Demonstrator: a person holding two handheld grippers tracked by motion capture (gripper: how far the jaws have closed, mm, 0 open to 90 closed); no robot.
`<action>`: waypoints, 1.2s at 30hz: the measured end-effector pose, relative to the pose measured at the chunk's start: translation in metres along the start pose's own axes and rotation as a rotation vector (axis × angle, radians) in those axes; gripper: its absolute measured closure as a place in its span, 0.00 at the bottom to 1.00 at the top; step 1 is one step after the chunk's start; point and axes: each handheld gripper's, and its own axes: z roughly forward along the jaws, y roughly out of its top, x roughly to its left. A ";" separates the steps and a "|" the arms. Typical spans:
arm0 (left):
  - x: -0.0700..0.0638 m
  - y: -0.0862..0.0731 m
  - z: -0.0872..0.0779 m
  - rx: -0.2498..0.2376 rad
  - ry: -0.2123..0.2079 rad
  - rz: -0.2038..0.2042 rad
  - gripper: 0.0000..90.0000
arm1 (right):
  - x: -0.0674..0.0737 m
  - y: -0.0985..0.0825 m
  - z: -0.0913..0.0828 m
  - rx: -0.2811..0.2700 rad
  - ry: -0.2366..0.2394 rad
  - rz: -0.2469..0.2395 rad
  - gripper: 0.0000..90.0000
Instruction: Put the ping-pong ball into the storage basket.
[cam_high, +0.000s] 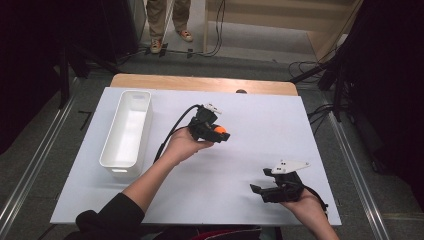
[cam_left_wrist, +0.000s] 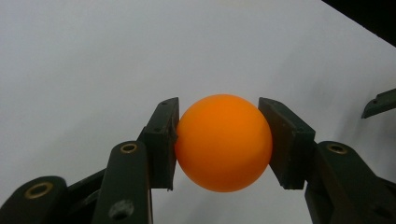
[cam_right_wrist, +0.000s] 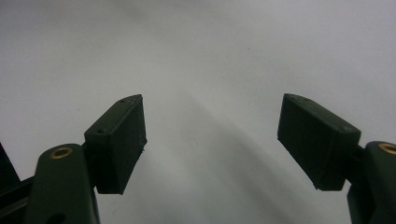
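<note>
Orange ball (cam_left_wrist: 223, 142) pinched by left hand-held gripper (cam_high: 218, 134) above counter (cam_high: 250, 125) middle, half hidden in high view. Right hand-held gripper (cam_right_wrist: 211, 140) wide, empty, near the near right corner.

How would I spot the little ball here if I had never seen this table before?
Start at the white table and find the long white bin near its left edge. Just to the right of the bin, the person's left gripper is held above the middle of the table, shut on the orange ball. It is the one brightly coloured thing among black tools and white surfaces.
</note>
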 end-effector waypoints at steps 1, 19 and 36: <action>0.001 -0.001 -0.001 -0.003 0.002 -0.001 0.55 | 0.000 0.000 0.000 -0.001 0.000 0.000 0.24; 0.002 -0.003 -0.009 0.016 0.015 -0.006 0.55 | 0.001 0.000 -0.002 -0.019 0.002 -0.010 0.24; 0.010 -0.004 -0.019 0.035 0.012 -0.016 0.55 | 0.002 0.000 -0.003 -0.014 0.001 -0.009 0.24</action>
